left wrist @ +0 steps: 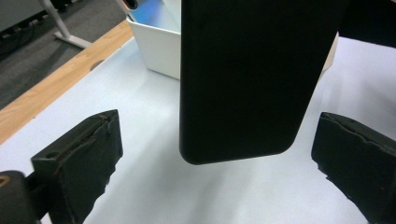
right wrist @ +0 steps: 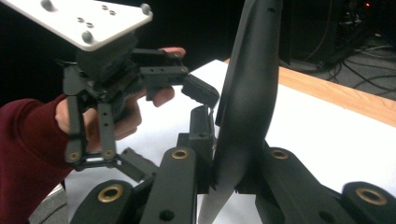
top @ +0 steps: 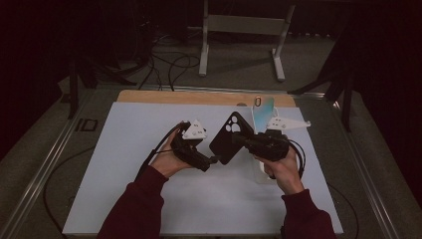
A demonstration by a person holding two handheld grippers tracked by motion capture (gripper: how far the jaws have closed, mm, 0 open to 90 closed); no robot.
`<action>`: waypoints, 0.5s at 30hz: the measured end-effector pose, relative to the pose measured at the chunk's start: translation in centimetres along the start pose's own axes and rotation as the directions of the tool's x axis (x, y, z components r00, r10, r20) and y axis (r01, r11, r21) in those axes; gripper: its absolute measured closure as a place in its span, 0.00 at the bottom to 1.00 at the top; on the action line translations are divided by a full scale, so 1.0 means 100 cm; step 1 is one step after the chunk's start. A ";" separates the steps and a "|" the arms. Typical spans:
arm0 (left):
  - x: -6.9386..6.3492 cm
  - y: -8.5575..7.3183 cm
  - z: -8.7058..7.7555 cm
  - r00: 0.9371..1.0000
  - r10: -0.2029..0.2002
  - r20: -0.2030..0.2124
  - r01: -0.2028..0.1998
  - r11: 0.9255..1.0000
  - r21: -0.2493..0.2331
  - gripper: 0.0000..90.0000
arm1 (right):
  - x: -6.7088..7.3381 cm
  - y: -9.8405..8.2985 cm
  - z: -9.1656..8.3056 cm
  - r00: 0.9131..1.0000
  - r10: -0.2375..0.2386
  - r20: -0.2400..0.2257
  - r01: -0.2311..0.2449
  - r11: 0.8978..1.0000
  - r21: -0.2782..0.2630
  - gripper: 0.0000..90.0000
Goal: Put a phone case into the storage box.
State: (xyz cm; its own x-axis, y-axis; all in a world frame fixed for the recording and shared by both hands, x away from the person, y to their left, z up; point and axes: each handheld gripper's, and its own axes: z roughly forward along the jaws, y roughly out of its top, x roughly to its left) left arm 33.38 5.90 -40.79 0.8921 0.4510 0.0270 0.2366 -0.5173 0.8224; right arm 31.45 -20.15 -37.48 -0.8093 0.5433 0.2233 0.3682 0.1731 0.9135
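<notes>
A black phone case (top: 230, 134) is held up above the white board (top: 129, 149), its camera cutout at the top. My right gripper (top: 239, 140) is shut on one edge of it; in the right gripper view the case (right wrist: 250, 84) rises edge-on from between the closed jaws of that gripper (right wrist: 229, 168). My left gripper (top: 213, 160) sits at the case's lower end, open. In the left gripper view the case's rounded end (left wrist: 252, 70) hangs between the wide-apart fingers (left wrist: 88, 154), touching neither. The left gripper (right wrist: 201, 100) also appears in the right gripper view, held by a hand in a maroon sleeve.
A white box (left wrist: 156, 46) stands behind the case at the right, with a light blue phone (top: 262, 110) upright in it. A wooden strip (top: 199, 97) borders the board's far edge. A metal stand (top: 244, 25) and cables lie on the floor beyond.
</notes>
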 end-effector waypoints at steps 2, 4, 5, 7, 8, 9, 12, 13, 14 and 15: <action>0.000 0.000 0.001 1.000 -0.003 0.014 0.003 1.000 0.002 0.03 | 0.000 0.001 -0.001 1.000 -0.008 -0.016 0.008 1.000 -0.002 0.91; 0.000 -0.001 0.002 1.000 -0.002 0.024 0.002 1.000 0.004 0.04 | 0.002 0.002 -0.001 1.000 -0.014 -0.023 0.014 1.000 -0.003 0.91; -0.001 -0.001 0.002 0.999 -0.001 0.033 0.001 1.000 0.005 0.04 | 0.002 0.002 -0.001 0.999 -0.018 -0.027 0.017 1.000 -0.003 0.91; -0.002 -0.001 0.004 0.999 0.001 0.047 -0.001 1.000 0.005 0.05 | 0.004 0.002 0.000 0.999 -0.026 -0.039 0.025 1.000 -0.005 0.91; -0.003 -0.001 0.005 0.999 0.005 0.052 -0.005 1.000 0.006 0.05 | 0.004 0.002 0.000 0.999 -0.032 -0.044 0.032 0.999 -0.007 0.91; -0.004 -0.001 0.005 0.998 0.008 0.055 -0.008 1.000 0.007 0.05 | 0.005 0.002 0.001 0.998 -0.037 -0.050 0.036 0.999 -0.008 0.91; -0.004 -0.001 0.007 0.996 0.002 0.087 -0.002 1.000 0.001 0.07 | 0.008 0.003 0.002 0.996 -0.050 -0.079 0.049 0.999 -0.015 0.91; -0.003 -0.001 0.007 0.996 0.005 0.093 -0.005 1.000 0.003 0.08 | 0.009 0.003 0.002 0.995 -0.054 -0.086 0.053 0.998 -0.018 0.91; -0.004 -0.001 0.007 0.995 0.004 0.101 -0.004 1.000 0.003 0.09 | 0.009 0.003 0.002 0.994 -0.058 -0.094 0.057 0.998 -0.019 0.91; -0.004 -0.001 0.007 0.994 0.003 0.111 -0.003 1.000 0.002 0.09 | 0.010 0.004 0.002 0.993 -0.062 -0.101 0.060 0.998 -0.021 0.91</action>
State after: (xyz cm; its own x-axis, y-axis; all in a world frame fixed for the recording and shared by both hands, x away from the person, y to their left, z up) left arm 33.29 5.27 -41.33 0.9300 0.3660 -0.0342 0.2350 -0.5204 0.8209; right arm 30.86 -19.35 -36.98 -0.8727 0.4456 0.1997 0.3095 0.1884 0.9320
